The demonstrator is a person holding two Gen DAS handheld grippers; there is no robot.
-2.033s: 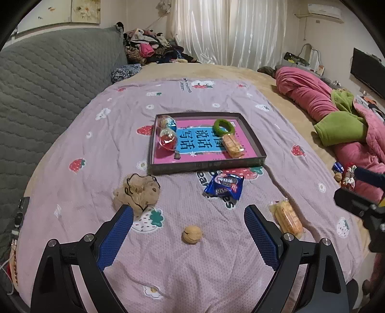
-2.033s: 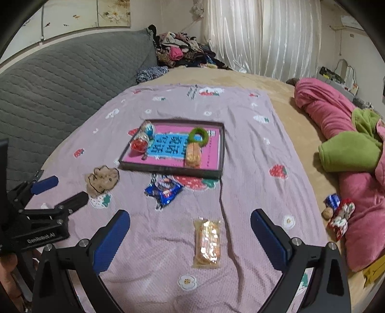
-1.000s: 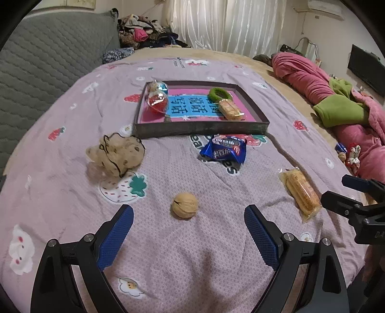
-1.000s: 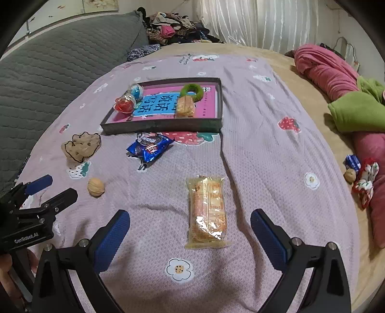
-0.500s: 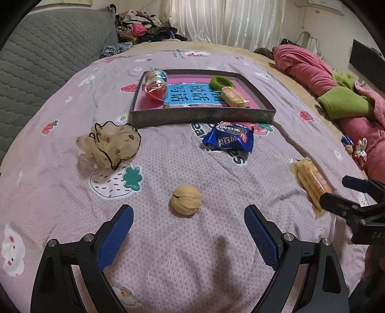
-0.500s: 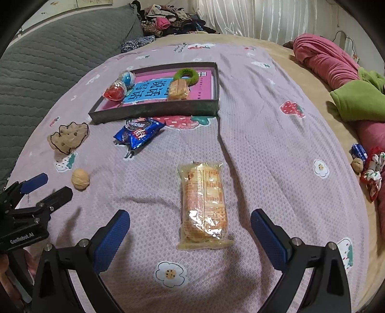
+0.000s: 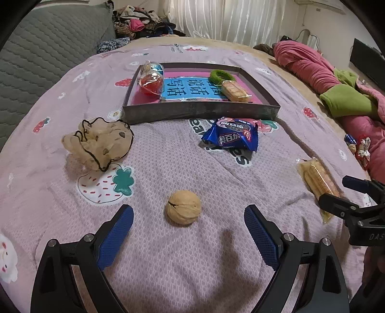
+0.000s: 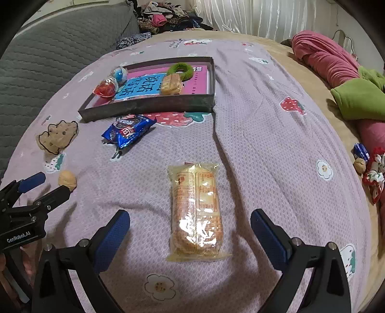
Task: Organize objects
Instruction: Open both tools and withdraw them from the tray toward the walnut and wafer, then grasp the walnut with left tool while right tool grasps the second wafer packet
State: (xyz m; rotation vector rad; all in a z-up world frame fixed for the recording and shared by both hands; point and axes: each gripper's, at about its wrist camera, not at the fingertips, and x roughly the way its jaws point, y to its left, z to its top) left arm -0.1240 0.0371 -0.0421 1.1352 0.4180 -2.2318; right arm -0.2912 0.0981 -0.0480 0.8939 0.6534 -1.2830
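Observation:
A walnut lies on the lilac bedsheet between the blue pads of my left gripper, which stands open just above it. In the right wrist view a clear-wrapped biscuit pack lies between the wide-open fingers of my right gripper; the pads do not touch it. Farther back sit a blue snack packet, a beige scrunchie and a dark tray. The tray holds two capsule balls, a green ring and another biscuit pack.
A pink quilt with a green fold lies along the bed's right side. Small items, including another walnut, rest beside it. A grey quilted headboard stands at the left, with piled clothes at the back.
Both grippers have sunk closer to the sheet. The walnut and the biscuit pack look larger and now sit between the respective fingers. Jaw widths are unchanged.

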